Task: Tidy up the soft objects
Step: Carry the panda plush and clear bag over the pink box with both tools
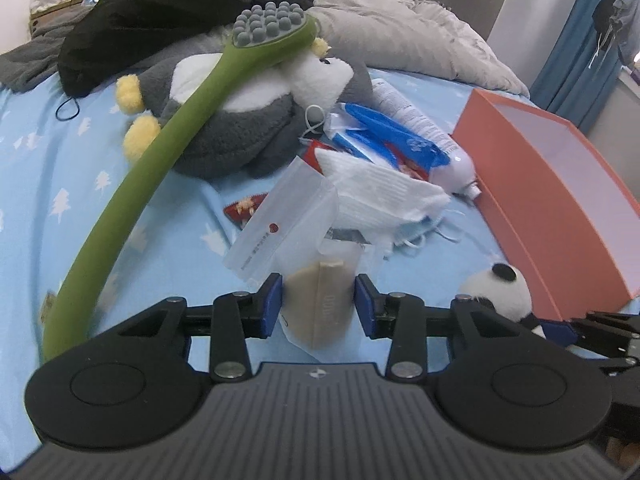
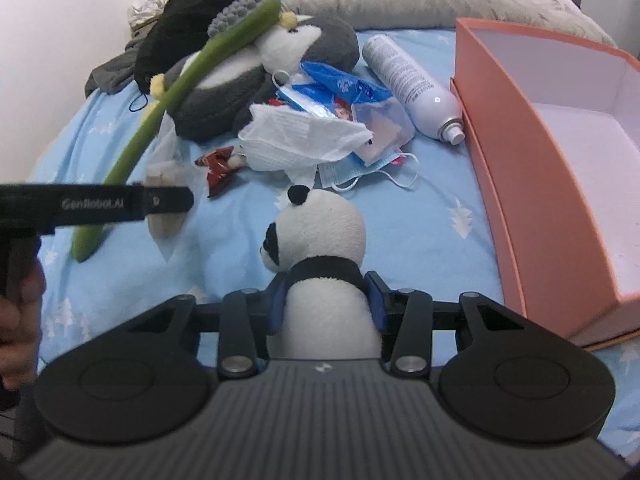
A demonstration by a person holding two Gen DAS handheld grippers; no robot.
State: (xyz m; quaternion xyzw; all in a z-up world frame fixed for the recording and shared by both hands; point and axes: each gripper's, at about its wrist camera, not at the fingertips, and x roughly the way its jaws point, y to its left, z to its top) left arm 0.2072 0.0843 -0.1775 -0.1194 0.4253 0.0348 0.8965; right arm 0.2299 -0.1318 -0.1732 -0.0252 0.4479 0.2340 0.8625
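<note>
Bed: light-blue sheet with white tree print (image 1: 60,184), carrying a jumble of things; rumpled grey quilt (image 1: 400,32) and black clothing (image 1: 168,12) heaped at the far edge.
Left gripper (image 1: 319,306): pinching a clear plastic pouch with a beige folded mask inside (image 1: 320,300), blue pads pressing on both its sides, pouch hanging between the jaws over the near part of the sheet.
Right gripper (image 2: 326,300): clamping a small black-and-white plush panda (image 2: 320,236) at the body, head sticking out past the fingertips, facing left.
Orange cardboard box with white inside (image 2: 520,184): lying open along the right edge of the bed, just beside the panda.
Pile at mid-bed: white folded cloth (image 2: 304,132) resting on a pale-blue face mask (image 2: 348,170), blue-and-white plastic packet (image 1: 384,132) behind, red snack wrapper (image 2: 218,168) to the left.
White spray can (image 2: 408,80): lying on its side between pile and box, nozzle pointing toward the near edge.
Grey-and-white plush penguin with yellow feet (image 1: 240,120): lying toward the far edge, behind the pile.
Long green curved massage stick with grey knobbed head (image 1: 160,152): leaning across the penguin, head resting on it, tail reaching down toward the left near edge.
</note>
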